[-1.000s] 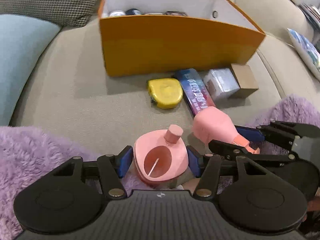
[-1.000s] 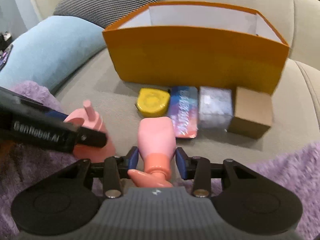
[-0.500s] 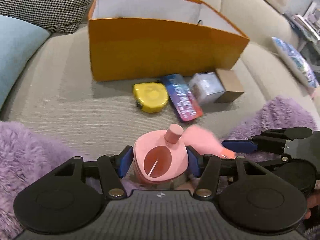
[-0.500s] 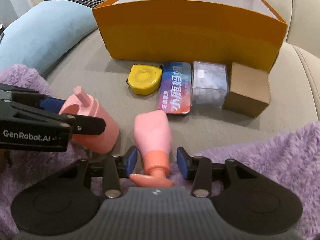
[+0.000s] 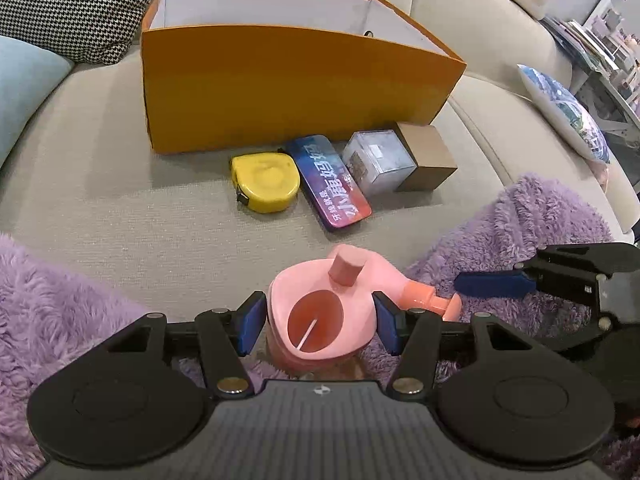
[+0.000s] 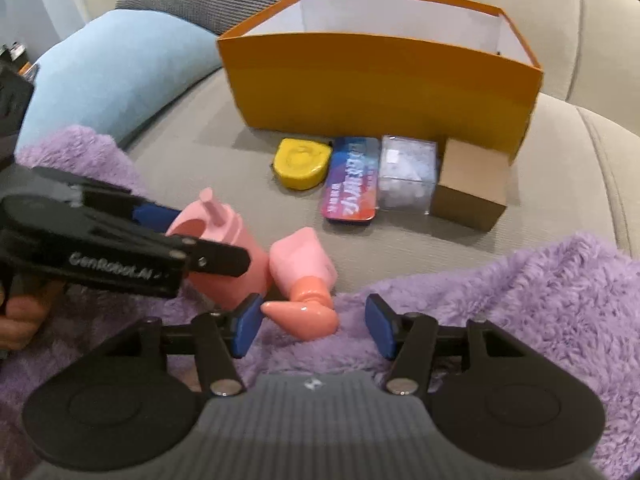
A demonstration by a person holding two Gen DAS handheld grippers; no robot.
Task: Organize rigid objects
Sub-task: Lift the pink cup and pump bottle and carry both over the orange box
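Two pink pieces are in play. Left gripper [image 5: 320, 322] has its fingers clamped on the pink cup [image 5: 322, 320], upright w/ a peg on its rim, at the sofa [image 5: 120, 208] edge. Right gripper [image 6: 314, 322] is opening; its fingers stand apart from the pink pump bottle [image 6: 302, 280], which lies tilted, half on the purple blanket [image 6: 520, 300], leaning near the cup.

Risks, as I judge: bottle could roll or slide off the fluffy blanket since nothing holds it; lifting the cup may knock it, they're that close. Orange box [image 5: 280, 92] sits beyond the tape measure [image 5: 266, 182], tin [image 5: 332, 182] etc., so a low carry could clip those.
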